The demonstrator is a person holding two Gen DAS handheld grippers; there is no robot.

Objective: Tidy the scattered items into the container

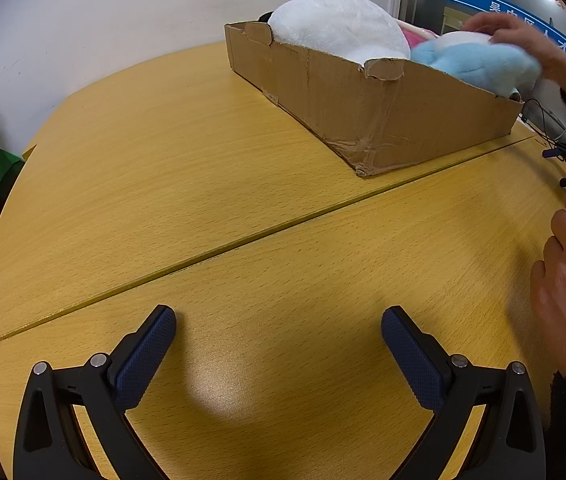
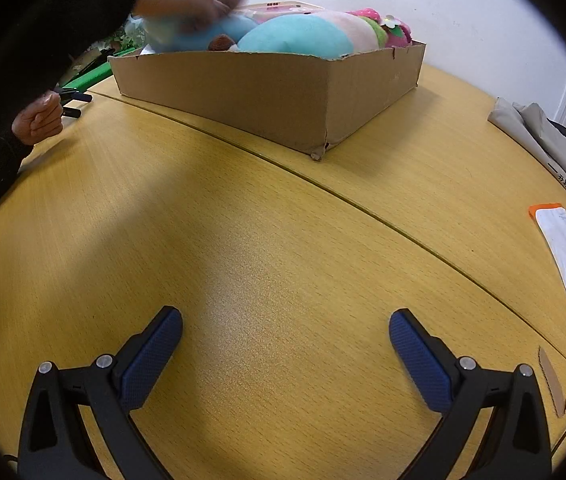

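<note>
- Yellow wood-grain table (image 1: 243, 208) ran under both tongs, a seam crossing it, a white wall behind.
- Box (image 1: 363, 96) sat on the far part of the table, beyond the seam, with the toys already in it: a white plush (image 1: 339, 24), a blue plush (image 1: 479, 64), and in the right view a pink one (image 2: 395, 28).
- A bare hand (image 1: 523, 36) lay on the blue plush; I could not tell whether it was pressing or lifting.
- No loose toy showed on the table between tongs and box.
- Box lay ahead and to the right of the left gripper (image 1: 279, 320), ahead and a little left of the right gripper (image 2: 285, 322), its long axis slanting across both views.
- Neither seemed clearly nearer.
- Both stood wide open and empty, low over bare table.
</note>
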